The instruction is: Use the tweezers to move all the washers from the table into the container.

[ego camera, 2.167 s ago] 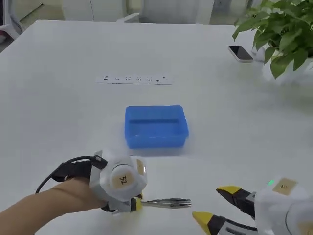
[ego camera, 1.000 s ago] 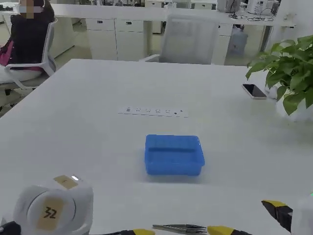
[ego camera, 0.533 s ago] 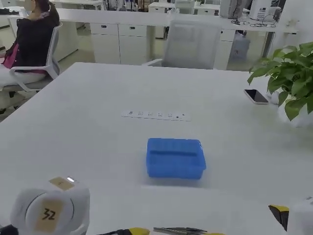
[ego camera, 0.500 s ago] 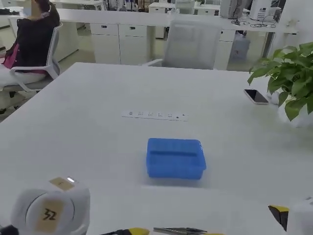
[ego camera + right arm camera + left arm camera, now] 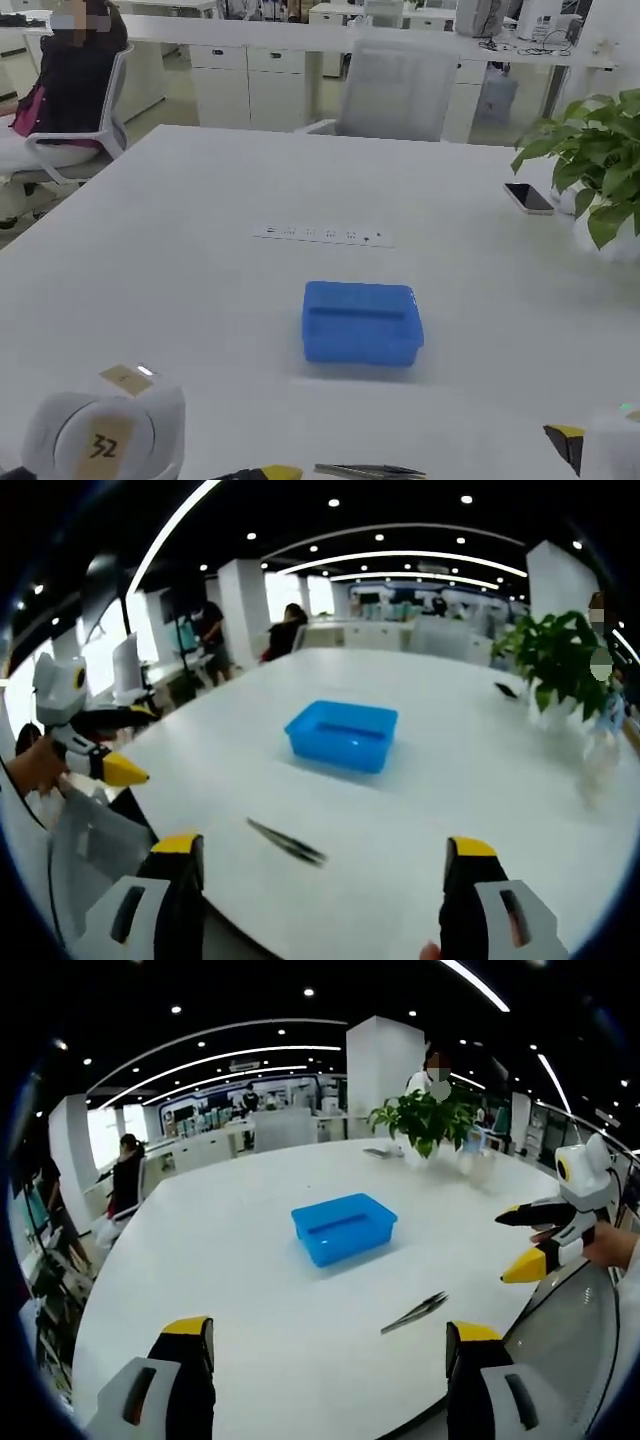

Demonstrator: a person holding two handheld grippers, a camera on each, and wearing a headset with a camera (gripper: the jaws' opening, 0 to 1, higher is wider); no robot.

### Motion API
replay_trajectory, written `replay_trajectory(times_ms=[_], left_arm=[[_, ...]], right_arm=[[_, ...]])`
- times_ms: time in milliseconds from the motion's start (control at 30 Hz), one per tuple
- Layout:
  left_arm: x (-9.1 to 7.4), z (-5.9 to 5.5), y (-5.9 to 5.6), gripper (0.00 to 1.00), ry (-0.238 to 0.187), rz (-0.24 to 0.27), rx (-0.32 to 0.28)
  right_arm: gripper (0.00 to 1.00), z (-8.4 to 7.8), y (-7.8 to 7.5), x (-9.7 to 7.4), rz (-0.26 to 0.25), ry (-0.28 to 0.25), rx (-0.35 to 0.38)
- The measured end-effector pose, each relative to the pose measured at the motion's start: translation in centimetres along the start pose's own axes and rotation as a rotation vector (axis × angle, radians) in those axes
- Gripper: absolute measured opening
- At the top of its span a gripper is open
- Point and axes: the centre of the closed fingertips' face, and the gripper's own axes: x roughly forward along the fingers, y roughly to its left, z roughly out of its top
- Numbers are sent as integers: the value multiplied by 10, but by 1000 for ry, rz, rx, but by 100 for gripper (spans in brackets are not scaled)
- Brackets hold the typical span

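Head view looks down a broad white bench (image 5: 190,300), and at its near left corner sits the round white body of the left tool (image 5: 328,1328); its own view shows the yellow-tipped jaws wide apart with nothing between them. Just right of it, flat on the near edge of the bench, lie the slim steel tweezers (image 5: 370,469), apart from both tools and roughly midway between them. Beyond, near the middle of the bench, stands the blue rectangular plastic container (image 5: 362,347), well apart from the tweezers. At the near right is the right tool (image 5: 324,844), its jaws likewise spread and empty. Any washers are too small to make out on the pale surface. The tweezers look light, thin, springy and slick, and they lie very low, so a grip from above may skid; I would take them across both arms around mid-length, so that the tips stay free and a squeeze shuts them. A dark phone (image 5: 528,197) and a leafy potted plant (image 5: 590,165) sit at the far right.
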Motion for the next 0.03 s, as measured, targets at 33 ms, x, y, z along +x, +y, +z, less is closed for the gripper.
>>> replay_trajectory(times_ms=[33], left_arm=[[0,1,1,99,-1,2,1]], right_arm=[[99,0,0,0,0,0,0]])
